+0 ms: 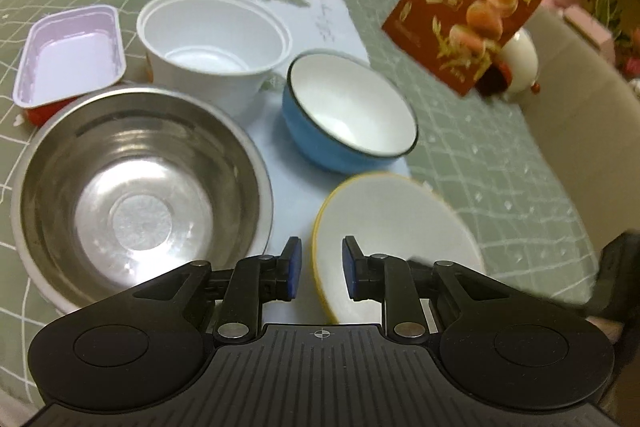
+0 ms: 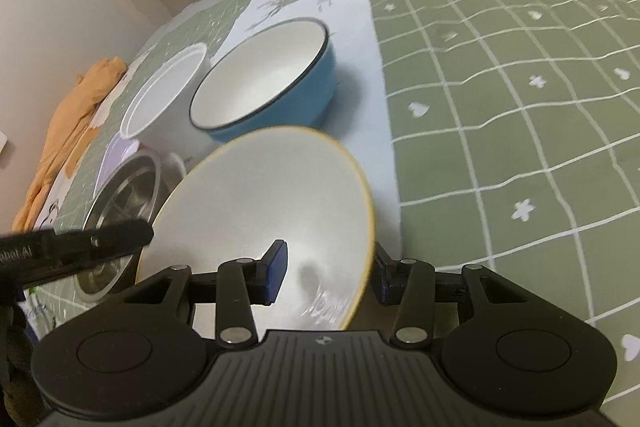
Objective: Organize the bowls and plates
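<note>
While both grippers are gaping, the left gripper [image 1: 318, 269] and right gripper [image 2: 330, 277] are straddling the yellow-rimmed bowl [image 2: 260, 219] rim ungripped; only the left view is showing the purple tray [image 1: 68, 55].

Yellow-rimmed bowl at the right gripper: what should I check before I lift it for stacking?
1. Right gripper straddles the rim of the yellow-rimmed bowl, one finger inside and one outside: ok.
2. Jaws closed on the bowl wall: not ok, they stand apart.
3. Left gripper open and empty: ok.
4. Left gripper clear of the lift path: cannot tell; it sits close beside the bowl.
5. Blue bowl empty: ok.
6. Steel bowl empty: ok.
</note>
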Tool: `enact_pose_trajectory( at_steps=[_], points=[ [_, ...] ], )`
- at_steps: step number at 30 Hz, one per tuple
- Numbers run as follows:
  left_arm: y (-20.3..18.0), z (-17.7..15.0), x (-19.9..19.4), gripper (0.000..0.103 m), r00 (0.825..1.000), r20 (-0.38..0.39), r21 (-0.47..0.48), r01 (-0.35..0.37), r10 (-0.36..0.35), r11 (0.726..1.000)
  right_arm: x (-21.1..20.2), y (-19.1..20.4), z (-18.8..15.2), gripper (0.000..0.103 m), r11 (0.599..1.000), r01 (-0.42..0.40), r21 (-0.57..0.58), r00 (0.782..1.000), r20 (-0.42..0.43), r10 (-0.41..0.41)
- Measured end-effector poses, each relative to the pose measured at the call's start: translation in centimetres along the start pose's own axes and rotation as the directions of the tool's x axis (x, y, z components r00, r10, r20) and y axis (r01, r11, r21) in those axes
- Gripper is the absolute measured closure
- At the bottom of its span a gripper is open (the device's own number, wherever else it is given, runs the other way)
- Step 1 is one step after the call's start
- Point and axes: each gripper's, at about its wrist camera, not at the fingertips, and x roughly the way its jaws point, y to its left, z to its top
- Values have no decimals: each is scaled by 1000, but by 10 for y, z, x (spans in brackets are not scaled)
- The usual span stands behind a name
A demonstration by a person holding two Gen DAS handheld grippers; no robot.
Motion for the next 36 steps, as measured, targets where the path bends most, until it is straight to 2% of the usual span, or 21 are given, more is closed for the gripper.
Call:
enact_pose_trajectory(
  at_steps=[3, 6, 10, 16, 21, 36],
  points=[
    [-3, -6, 13, 79, 999, -54, 12, 1, 0, 1000, -5, -4, 2, 59, 1000, -15, 23, 1000, 26, 15],
    [-6, -14, 20, 79, 997, -76, 20, 24, -22, 1000, -4, -3, 0, 68, 1000, -6, 12, 1000, 21, 5],
    [-7, -12, 21, 79, 998, -61, 47, 5, -3, 999, -2, 4, -6, 70, 1000, -4, -31, 1000, 17, 4],
    [2, -5, 19, 79, 999, -37, 41, -15, 17, 999, 0, 7, -12, 70, 998, -56, -36, 998, -13, 55],
    [2, -6, 20, 79, 999, -36, 64, -33, 35, 997, 2, 17, -15, 69, 996, -34, -83, 999, -8, 34],
    [-3, -7, 13, 79, 999, -17, 106, -31, 33, 994, 7, 14, -15, 69, 996, -18, -88, 1000, -15, 17]
  ],
)
